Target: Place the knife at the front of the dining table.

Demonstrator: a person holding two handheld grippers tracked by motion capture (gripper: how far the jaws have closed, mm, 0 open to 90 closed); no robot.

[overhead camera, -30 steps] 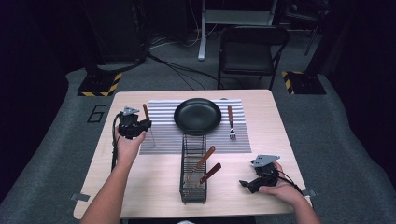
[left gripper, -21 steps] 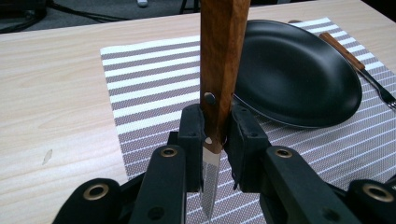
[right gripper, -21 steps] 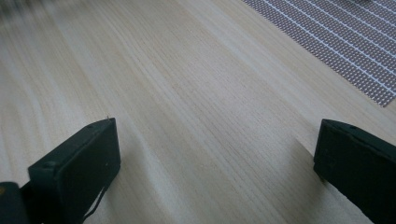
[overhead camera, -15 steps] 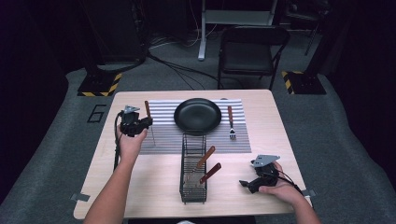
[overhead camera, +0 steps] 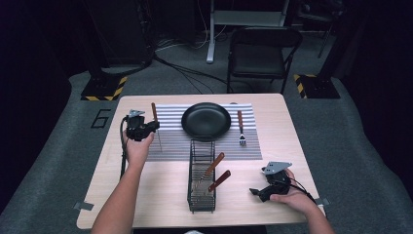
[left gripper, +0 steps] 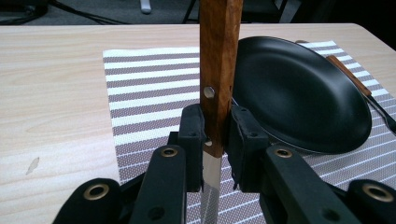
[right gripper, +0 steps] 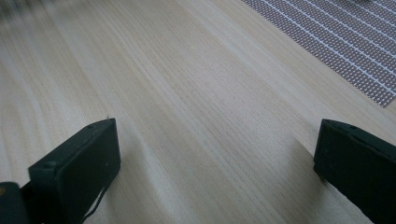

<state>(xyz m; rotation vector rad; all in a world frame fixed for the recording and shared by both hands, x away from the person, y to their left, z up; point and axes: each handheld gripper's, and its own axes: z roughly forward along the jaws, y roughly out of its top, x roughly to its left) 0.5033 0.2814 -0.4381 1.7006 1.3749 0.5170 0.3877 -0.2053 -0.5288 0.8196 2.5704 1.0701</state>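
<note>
Dark studio floor with cables and a black folding chair point(overhead camera: 260, 51) surrounds the light wooden table point(overhead camera: 146, 200). At table centre, toward 12 o'clock, a grey-and-white striped placemat point(overhead camera: 170, 141) carries a round black plate point(overhead camera: 206, 121). A wooden-handled fork point(overhead camera: 240, 127) lies on the mat at the plate's 3 o'clock. At the plate's 6 o'clock stands a black wire rack point(overhead camera: 201, 180) containing two wooden-handled utensils. The left gripper point(left gripper: 215, 140), at the plate's 9 o'clock, is clamped on a wooden-handled knife point(left gripper: 218, 70), held upright over the mat. The right gripper point(right gripper: 215, 172) rests at the rack's 3 o'clock, jaws spread apart above bare table.
</note>
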